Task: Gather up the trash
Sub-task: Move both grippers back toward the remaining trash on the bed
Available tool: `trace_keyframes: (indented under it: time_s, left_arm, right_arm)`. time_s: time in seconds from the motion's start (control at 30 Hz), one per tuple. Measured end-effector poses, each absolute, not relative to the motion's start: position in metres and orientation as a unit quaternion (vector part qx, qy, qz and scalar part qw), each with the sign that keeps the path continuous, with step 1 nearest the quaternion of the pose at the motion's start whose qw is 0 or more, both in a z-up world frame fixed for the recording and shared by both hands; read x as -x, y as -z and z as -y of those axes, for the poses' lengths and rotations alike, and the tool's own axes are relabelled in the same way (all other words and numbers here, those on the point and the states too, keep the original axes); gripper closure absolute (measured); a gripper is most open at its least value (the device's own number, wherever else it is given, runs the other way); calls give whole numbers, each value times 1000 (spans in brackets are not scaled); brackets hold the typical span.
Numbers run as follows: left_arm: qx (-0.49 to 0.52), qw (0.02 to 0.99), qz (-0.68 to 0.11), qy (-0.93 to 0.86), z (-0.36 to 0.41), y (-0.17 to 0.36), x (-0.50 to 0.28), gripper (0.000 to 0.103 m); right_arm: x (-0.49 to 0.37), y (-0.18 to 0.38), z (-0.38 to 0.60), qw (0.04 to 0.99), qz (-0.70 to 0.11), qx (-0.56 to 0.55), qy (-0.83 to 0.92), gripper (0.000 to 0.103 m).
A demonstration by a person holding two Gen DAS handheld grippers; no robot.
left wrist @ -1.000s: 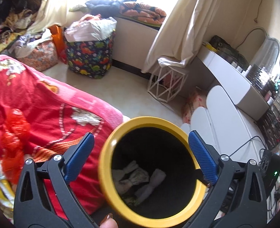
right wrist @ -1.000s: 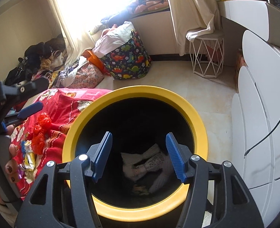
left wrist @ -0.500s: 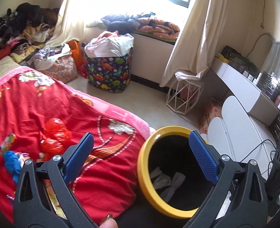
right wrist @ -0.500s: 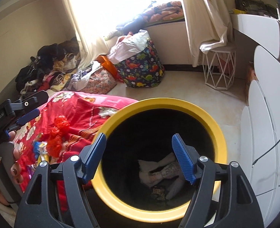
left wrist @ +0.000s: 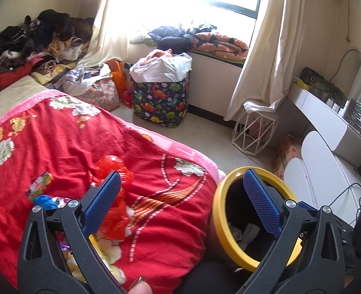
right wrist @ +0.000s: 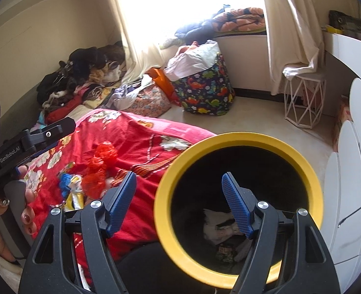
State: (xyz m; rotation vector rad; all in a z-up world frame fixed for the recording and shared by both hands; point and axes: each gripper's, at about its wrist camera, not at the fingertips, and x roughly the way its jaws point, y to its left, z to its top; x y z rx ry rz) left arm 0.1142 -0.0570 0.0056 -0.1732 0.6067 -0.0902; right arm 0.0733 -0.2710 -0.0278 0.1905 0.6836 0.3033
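Trash is lying in two places: white crumpled paper (right wrist: 219, 227) is sitting at the bottom of the yellow-rimmed bin (right wrist: 232, 139), and loose pieces are resting on the red blanket (left wrist: 65, 147) of the bed. The loose pieces are a red mesh bag (left wrist: 116, 210), a blue scrap (left wrist: 44, 201) and a shiny snack wrapper (right wrist: 76, 197), all lying close together. The left hand-held gripper (left wrist: 180, 208) is hanging released over the bed's edge, nothing between its blue pads; its left finger (left wrist: 103, 202) is overlapping the red mesh bag in the left wrist view, while its right finger (left wrist: 261, 203) is standing in front of the bin's rim. The blue scrap is lying just left of that left finger. The right hand-held gripper (right wrist: 178, 203) is also standing released, its jaws having just been widening with nothing between them; its right finger (right wrist: 237, 208) is showing against the dark inside of the bin, above the white paper, and its left finger (right wrist: 120, 203) is showing over the blanket, just right of the snack wrapper and red mesh bag. In the right wrist view a hand (right wrist: 11, 210) with painted nails is gripping the left tool's handle at the far left. The bin is standing beside the bed, near white drawers (right wrist: 352, 196).
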Motion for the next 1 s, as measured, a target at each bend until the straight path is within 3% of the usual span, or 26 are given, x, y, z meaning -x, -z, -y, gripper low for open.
trace_keyframes:
  time_s: [1.0]
  left_arm:
    - [125, 948, -290, -31, -37, 0, -100, 11]
  right_arm:
    - [-86, 23, 150, 902, -345, -9, -258, 33]
